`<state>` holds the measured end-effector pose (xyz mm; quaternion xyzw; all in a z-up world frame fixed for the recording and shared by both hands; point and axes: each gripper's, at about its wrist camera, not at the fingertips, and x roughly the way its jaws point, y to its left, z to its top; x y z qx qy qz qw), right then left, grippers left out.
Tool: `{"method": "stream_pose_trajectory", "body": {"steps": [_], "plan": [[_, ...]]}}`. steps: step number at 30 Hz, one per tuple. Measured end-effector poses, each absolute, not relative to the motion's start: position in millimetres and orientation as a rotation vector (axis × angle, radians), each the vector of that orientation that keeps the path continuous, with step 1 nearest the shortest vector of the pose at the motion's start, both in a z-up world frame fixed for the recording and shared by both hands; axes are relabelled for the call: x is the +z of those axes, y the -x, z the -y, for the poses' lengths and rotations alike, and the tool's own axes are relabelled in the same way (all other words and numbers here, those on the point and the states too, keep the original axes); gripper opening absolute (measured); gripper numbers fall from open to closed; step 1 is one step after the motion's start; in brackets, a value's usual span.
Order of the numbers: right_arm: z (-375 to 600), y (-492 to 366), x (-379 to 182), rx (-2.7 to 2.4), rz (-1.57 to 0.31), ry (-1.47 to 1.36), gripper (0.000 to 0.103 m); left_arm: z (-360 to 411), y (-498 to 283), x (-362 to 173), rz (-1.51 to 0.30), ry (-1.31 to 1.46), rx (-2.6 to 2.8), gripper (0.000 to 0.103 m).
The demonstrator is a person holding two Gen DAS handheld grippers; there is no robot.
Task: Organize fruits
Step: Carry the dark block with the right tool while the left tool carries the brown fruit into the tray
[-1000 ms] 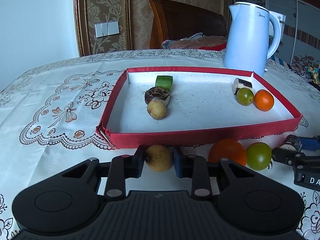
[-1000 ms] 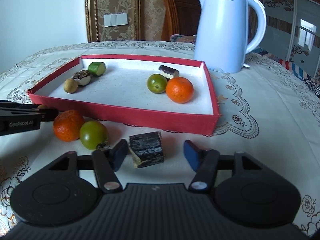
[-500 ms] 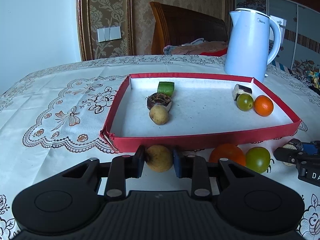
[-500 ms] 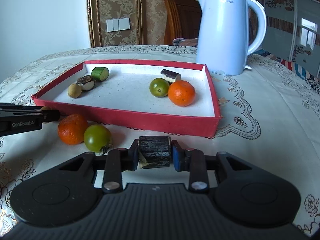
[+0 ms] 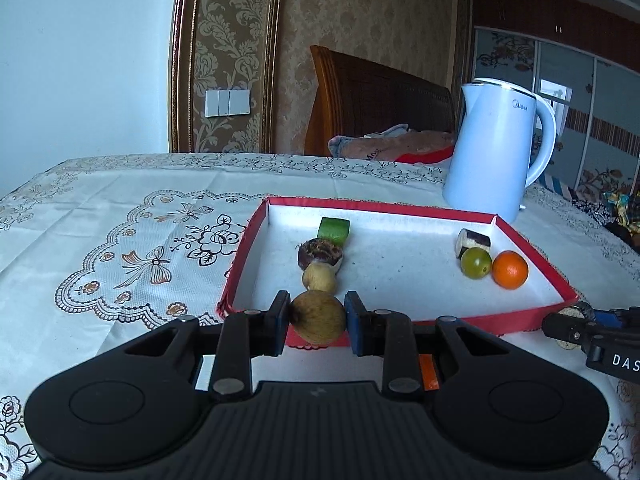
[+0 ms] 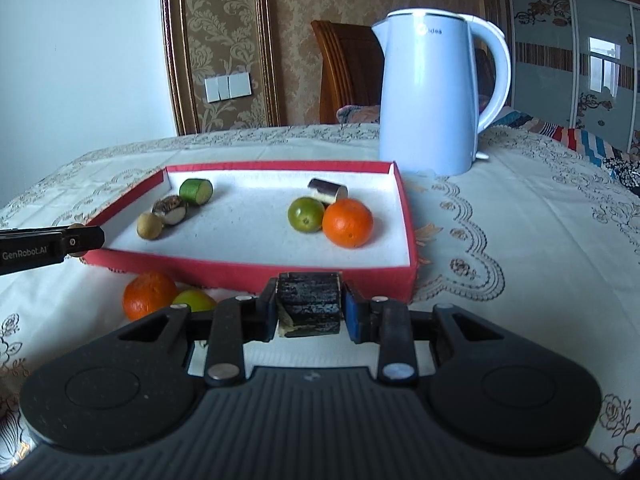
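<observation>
My left hand-held gripper [image 5: 317, 322] clamps round brown longan-like fruit [image 5: 318, 317]; right hand-held gripper [image 6: 309, 311] clamps dark cylindrical chunk [image 6: 309, 309], both bound for shallow red-walled tray [image 6: 256, 270]

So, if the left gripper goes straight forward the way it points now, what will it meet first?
Probably the near red wall of the tray. The left gripper, shut on a brown round fruit, points slightly down at that wall. If it clears the wall, the small tan fruit inside comes next. Depth is unclear.
</observation>
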<state>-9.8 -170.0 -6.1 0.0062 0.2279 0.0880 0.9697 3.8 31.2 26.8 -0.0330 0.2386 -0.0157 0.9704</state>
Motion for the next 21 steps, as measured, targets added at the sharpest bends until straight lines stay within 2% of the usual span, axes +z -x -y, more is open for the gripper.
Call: {"method": "stream_pose_trajectory", "body": {"steps": [10,21], "plan": [[153,-20,14,0.184,-0.442,0.023,0.03,-20,-42,28,-0.573,0.074,-0.025,0.029],[133,-76,-1,0.198,-0.578,0.045,0.03,-6,-78,18,-0.661,0.071,-0.013,0.029]]}}
